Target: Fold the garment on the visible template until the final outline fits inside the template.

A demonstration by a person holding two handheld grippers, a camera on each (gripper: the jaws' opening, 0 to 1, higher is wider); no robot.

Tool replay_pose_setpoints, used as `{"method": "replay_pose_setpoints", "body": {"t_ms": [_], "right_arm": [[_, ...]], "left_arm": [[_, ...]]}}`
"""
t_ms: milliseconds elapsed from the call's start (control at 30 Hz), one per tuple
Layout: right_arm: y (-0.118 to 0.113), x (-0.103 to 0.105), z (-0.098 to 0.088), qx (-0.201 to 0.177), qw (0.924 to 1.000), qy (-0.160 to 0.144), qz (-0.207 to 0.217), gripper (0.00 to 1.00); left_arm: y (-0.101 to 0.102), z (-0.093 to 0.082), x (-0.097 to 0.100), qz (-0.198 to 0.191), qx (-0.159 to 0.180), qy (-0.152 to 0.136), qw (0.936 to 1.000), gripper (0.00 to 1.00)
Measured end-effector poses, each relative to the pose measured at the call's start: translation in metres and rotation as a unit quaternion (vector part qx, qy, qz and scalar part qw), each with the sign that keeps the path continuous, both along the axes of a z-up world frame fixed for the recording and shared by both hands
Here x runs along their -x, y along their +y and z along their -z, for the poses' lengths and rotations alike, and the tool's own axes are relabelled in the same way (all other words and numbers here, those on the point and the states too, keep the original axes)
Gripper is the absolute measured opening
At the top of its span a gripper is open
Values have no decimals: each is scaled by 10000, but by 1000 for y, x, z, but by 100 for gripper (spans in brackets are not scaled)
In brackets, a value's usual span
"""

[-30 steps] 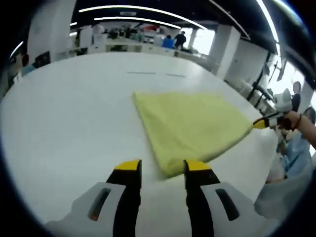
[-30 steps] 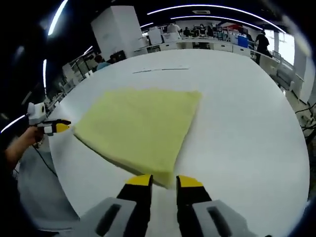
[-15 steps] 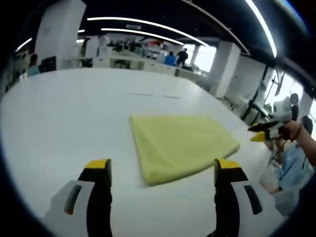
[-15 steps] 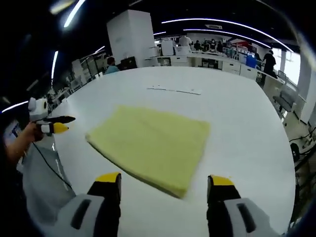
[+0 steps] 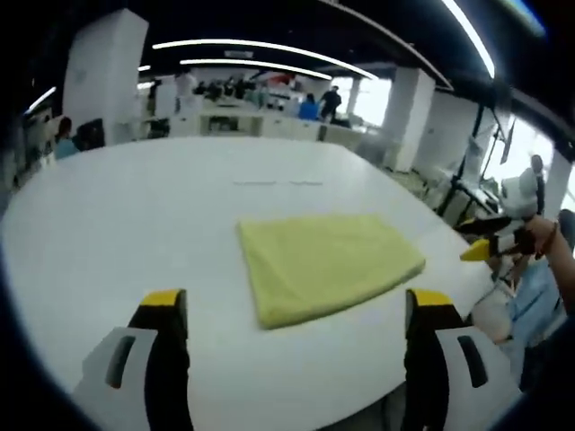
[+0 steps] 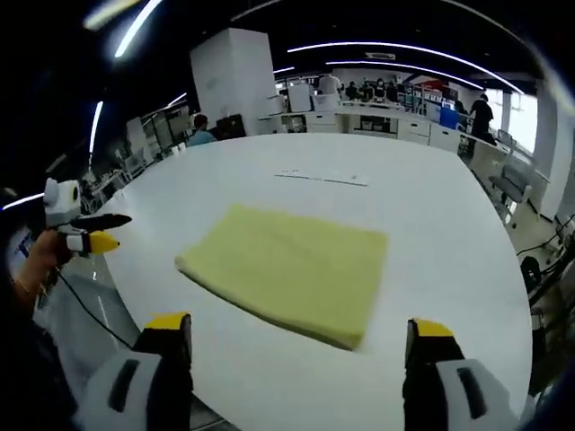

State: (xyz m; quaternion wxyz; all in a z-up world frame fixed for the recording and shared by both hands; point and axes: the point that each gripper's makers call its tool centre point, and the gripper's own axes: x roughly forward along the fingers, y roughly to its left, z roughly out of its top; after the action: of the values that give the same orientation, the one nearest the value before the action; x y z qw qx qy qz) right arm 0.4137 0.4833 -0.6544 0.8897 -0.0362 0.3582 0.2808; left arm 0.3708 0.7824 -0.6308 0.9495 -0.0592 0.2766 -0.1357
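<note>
yellow folded garment [image 5: 325, 264] on white table [image 5: 135, 224]

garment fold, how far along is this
Done: the yellow garment lies flat on the white table as a compact folded rectangle. In hand: nothing; the left gripper and right gripper are both open, clear of the cloth. Left: checking fit, since no template outline is discernible around it beyond faint marks on the table further back.
</note>
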Motion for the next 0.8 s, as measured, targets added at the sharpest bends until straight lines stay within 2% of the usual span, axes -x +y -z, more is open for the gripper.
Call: {"method": "replay_pose_setpoints", "body": {"t_ms": [133, 200, 367, 800], "right_arm": [[6, 9, -3, -37, 10000, -26, -20, 100], [7, 16, -2, 53, 9999, -32, -93, 100], [4, 26, 3, 315, 9994, -46, -113, 100], [4, 33, 3, 311, 9995, -27, -18, 100]], "left_arm": [[5, 1, 9, 38, -260, 149, 9995, 96], [11, -5, 10, -46, -377, 40, 9993, 97], [11, -4, 16, -27, -196, 90, 9998, 98], [15, 6, 27, -56, -87, 143, 9998, 98]]}}
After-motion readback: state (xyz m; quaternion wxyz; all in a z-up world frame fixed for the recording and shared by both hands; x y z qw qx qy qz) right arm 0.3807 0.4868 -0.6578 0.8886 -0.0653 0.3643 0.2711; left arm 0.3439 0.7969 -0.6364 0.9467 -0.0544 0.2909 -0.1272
